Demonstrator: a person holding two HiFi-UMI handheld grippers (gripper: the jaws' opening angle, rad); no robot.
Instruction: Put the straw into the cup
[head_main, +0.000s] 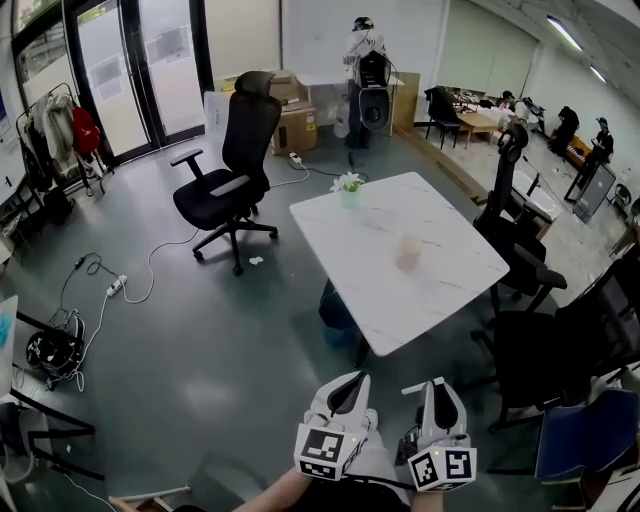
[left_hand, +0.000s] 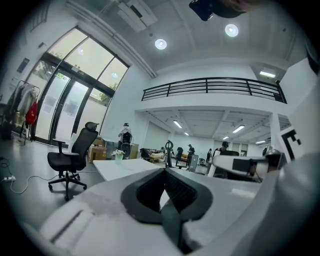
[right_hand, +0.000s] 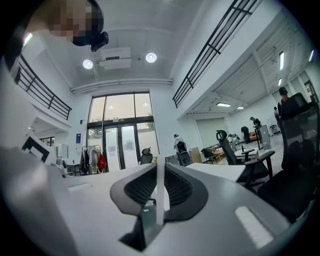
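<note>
A pale cup (head_main: 408, 252) stands on the white marble table (head_main: 440, 300), right of its middle and well ahead of me. Both grippers are low and close to my body, short of the table's near corner. My right gripper (head_main: 437, 386) (right_hand: 158, 186) is shut on a thin white straw (right_hand: 159, 192), which stands upright between its pads; a short end of the straw (head_main: 410, 386) sticks out to the left. My left gripper (head_main: 350, 386) (left_hand: 168, 192) is shut with nothing in it. The cup is hidden in both gripper views.
A small flower vase (head_main: 349, 190) (left_hand: 119, 156) sits at the table's far corner. A black office chair (head_main: 232, 165) stands to the left, and more dark chairs (head_main: 530, 340) crowd the right side. Cables and a power strip (head_main: 112, 286) lie on the floor. A person (head_main: 364, 55) stands far back.
</note>
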